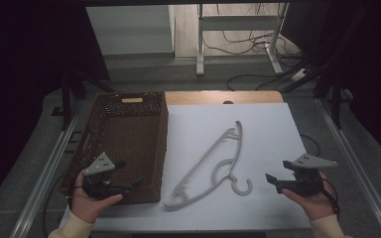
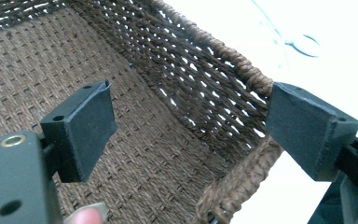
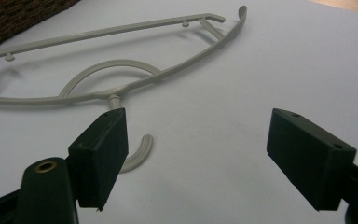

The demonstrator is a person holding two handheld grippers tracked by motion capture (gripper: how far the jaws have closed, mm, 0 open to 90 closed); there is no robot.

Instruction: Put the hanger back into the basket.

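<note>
A pale grey plastic clothes hanger (image 1: 211, 166) lies flat on the white tabletop, its hook toward the front right. In the right gripper view the hanger (image 3: 121, 84) lies just beyond the jaws, its hook partly hidden behind the left jaw. My right gripper (image 1: 272, 181) hovers to the right of the hook, open and empty; its jaws (image 3: 196, 158) stand wide apart. My left gripper (image 1: 129, 184) is held over the near right corner of a brown woven basket (image 1: 104, 163), open with nothing in it. The left gripper view has the left gripper (image 2: 186, 135) straddling the basket's rim (image 2: 242, 70).
The basket occupies the table's left side and looks empty inside. White tabletop (image 1: 268, 129) spreads around the hanger to the right and back. A wooden strip (image 1: 218, 97) edges the far side. Metal rails (image 1: 357, 163) flank the table.
</note>
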